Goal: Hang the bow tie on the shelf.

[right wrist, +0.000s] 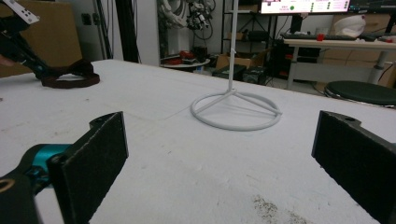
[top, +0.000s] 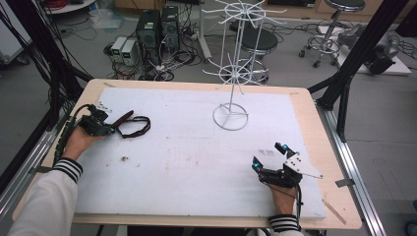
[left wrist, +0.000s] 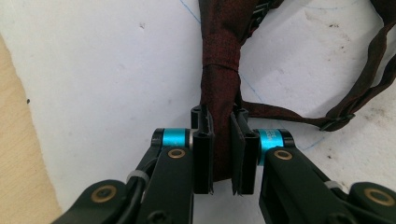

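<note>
Left gripper (top: 112, 130) clamping a dark red tie (top: 129, 121) on the white foam sheet (top: 187, 162).
The tie is lying at the sheet's left side, its narrow band pinched between the 2 nearly closed jaws and its thin strap looping off to the right. Farther right, the white wire stand (top: 231, 64) is standing upright. The right gripper (top: 268, 156) is resting low near the front right, jaws spread wide, gripping nothing.

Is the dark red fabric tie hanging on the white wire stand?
No, the dark red fabric tie lies on the table, apart from the white wire stand.

Overhead plus two low tongs-mounted close-ups
</note>
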Action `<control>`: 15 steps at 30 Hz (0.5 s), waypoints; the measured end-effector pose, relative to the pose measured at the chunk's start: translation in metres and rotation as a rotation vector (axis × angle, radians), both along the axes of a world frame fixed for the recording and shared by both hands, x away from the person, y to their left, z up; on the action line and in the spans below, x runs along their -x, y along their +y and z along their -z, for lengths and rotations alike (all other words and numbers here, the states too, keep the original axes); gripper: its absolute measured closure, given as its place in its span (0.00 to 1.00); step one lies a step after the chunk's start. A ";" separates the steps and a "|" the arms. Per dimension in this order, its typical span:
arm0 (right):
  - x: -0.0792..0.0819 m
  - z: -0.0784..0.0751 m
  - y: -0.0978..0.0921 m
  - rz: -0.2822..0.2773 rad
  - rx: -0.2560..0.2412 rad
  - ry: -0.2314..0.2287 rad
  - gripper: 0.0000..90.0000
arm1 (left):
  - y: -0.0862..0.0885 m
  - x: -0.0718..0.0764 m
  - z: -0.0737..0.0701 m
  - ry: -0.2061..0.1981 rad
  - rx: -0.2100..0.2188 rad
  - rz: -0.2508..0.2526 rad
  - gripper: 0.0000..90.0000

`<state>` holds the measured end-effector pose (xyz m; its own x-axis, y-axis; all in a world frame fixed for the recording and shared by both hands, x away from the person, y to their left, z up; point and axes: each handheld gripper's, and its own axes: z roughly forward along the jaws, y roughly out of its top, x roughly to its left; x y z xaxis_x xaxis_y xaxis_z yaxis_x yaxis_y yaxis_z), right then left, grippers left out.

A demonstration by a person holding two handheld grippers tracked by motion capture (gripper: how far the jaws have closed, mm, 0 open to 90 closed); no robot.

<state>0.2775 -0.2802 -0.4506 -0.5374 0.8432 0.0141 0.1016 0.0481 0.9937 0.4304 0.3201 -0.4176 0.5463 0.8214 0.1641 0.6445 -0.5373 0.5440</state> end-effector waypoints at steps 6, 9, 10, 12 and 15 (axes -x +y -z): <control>0.000 0.000 0.000 0.003 0.001 0.003 0.03 | 0.000 0.002 -0.004 -0.005 0.026 0.010 0.90; 0.000 0.000 0.000 0.002 -0.002 0.004 0.03 | -0.002 0.004 -0.007 -0.018 0.050 0.025 0.90; 0.000 0.000 0.000 0.002 -0.002 0.004 0.03 | -0.002 0.006 -0.009 -0.020 0.060 0.029 0.90; 0.000 0.000 0.000 0.001 -0.003 0.006 0.03 | -0.003 0.008 -0.012 -0.032 0.075 0.044 0.90; -0.001 -0.001 0.000 -0.003 -0.001 0.011 0.03 | -0.004 0.011 -0.016 -0.045 0.104 0.053 0.90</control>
<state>0.2783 -0.2802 -0.4500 -0.5396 0.8416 0.0212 0.1127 0.0472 0.9925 0.4198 0.3162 -0.4012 0.5835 0.8053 0.1052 0.5900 -0.5093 0.6266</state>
